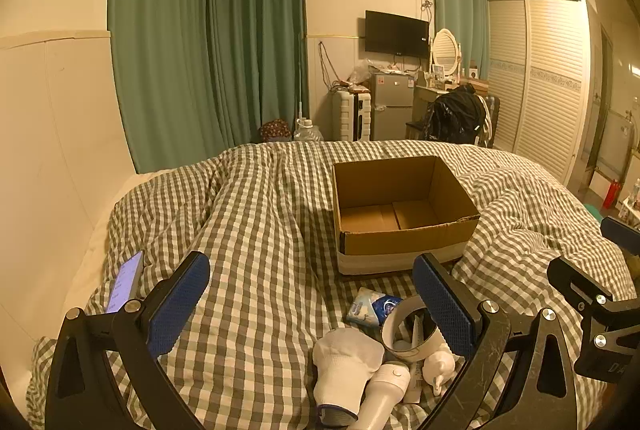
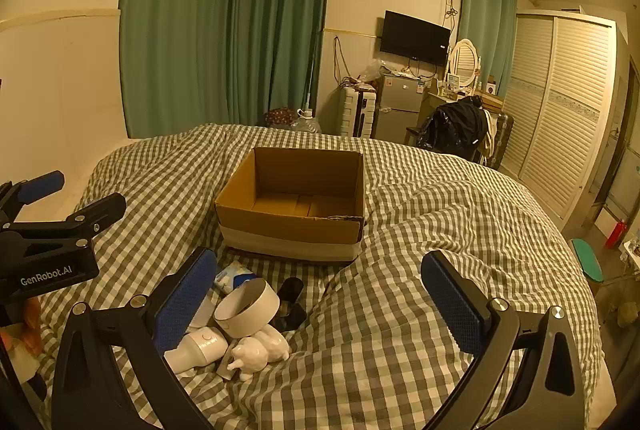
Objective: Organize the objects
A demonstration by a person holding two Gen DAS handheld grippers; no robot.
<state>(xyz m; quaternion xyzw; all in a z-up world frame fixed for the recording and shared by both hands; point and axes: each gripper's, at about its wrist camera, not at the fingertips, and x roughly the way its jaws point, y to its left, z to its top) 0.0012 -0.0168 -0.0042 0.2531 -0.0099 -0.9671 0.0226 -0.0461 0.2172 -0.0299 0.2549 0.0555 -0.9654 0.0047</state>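
An open, empty cardboard box (image 1: 404, 214) sits on the checked bed cover; it also shows in the right wrist view (image 2: 292, 206). In front of it lies a pile: a white tape roll (image 1: 412, 330) (image 2: 248, 306), a white glove (image 1: 344, 366), a white handheld device (image 1: 384, 394) (image 2: 200, 348), a white animal figure (image 1: 438, 366) (image 2: 258, 350), a blue-white packet (image 1: 372, 306) (image 2: 234, 276) and a black object (image 2: 290, 300). My left gripper (image 1: 312, 306) is open and empty above the pile. My right gripper (image 2: 320, 302) is open and empty, just right of the pile.
A lit phone (image 1: 126, 282) lies on the bed at the left. The checked duvet (image 2: 440, 230) is rumpled into ridges. Beyond the bed stand a small fridge (image 1: 392, 106), a chair with dark clothes (image 1: 456, 118), green curtains and a louvred wardrobe (image 1: 548, 82).
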